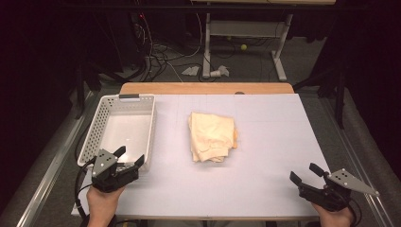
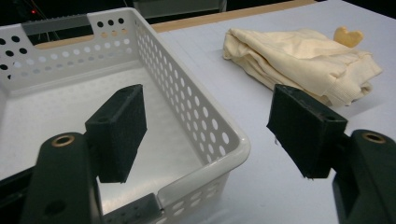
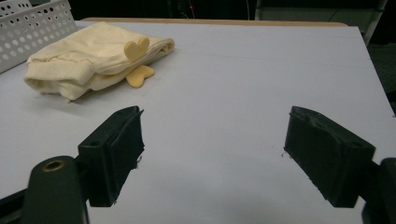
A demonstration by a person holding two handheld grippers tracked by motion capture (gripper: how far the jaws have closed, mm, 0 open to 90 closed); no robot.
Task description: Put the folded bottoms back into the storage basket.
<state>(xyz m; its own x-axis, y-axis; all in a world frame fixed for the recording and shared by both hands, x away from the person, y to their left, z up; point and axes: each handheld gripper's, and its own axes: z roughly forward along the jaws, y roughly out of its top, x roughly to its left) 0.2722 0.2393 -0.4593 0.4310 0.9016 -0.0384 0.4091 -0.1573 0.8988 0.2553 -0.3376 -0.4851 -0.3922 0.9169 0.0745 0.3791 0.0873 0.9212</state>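
A folded cream garment [image 1: 212, 136] lies near the middle of the white table surface [image 1: 265, 156], a little toward the far side. It is pale yellow, soft-looking knit fabric, folded into a rough rectangle of several layers, with a ribbed cuff or hem visible at one edge in the gripper views. Two darker yellow heart-shaped pieces [image 3: 137, 48] project from its right-hand side; one stands up against the fold, the other lies flat on the table beneath it. Nothing touches the garment.

To its left, well apart, stands a white perforated basket [image 1: 150, 126], rectangular, with a grey handle strip at its far end. Nothing is seen inside it.

The left gripper [image 1: 128, 158] is held in the person's left hand [image 1: 101, 201] at the near left corner of the table, its jaws spread wide, straddling the basket's near right corner with nothing between them. The right gripper [image 1: 305, 174] is held at the near right edge, jaws likewise wide apart and gripping nothing, pointing across bare table toward the garment.

Beyond the table, a dark floor carries loose cables [image 1: 161, 54] and a table frame [image 1: 246, 33].
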